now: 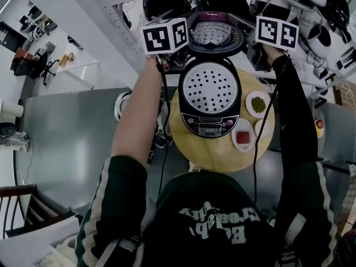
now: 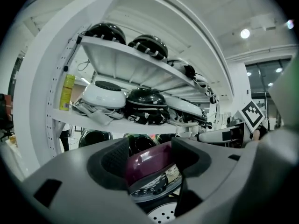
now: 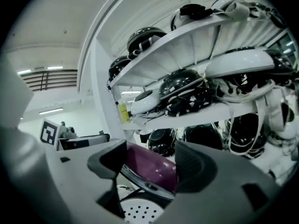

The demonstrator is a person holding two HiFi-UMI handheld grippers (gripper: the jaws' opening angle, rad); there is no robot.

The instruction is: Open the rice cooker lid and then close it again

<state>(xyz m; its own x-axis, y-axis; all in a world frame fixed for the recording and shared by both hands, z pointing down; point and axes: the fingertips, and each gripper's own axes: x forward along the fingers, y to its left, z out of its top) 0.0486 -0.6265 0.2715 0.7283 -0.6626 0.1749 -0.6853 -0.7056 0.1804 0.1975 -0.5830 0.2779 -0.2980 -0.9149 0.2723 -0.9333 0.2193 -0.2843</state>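
The black rice cooker (image 1: 210,128) stands on a round wooden table (image 1: 194,152). Its maroon lid (image 1: 216,35) is raised at the back, and a perforated plate (image 1: 210,88) shows inside the pot. The left gripper's marker cube (image 1: 165,36) is just left of the lid and the right gripper's cube (image 1: 276,32) just right of it; both sets of fingertips are hidden there. In the left gripper view my left gripper (image 2: 149,158) is open, and the lid (image 2: 140,169) shows between the pads without touching them. My right gripper (image 3: 150,164) is likewise open, framing the lid (image 3: 156,168).
A white dish of green bits (image 1: 258,104) and a dish of red bits (image 1: 243,137) sit right of the cooker. White shelving (image 2: 140,125) loaded with helmets (image 3: 182,85) stands close behind the lid. Cables hang from both grippers past the table's edge.
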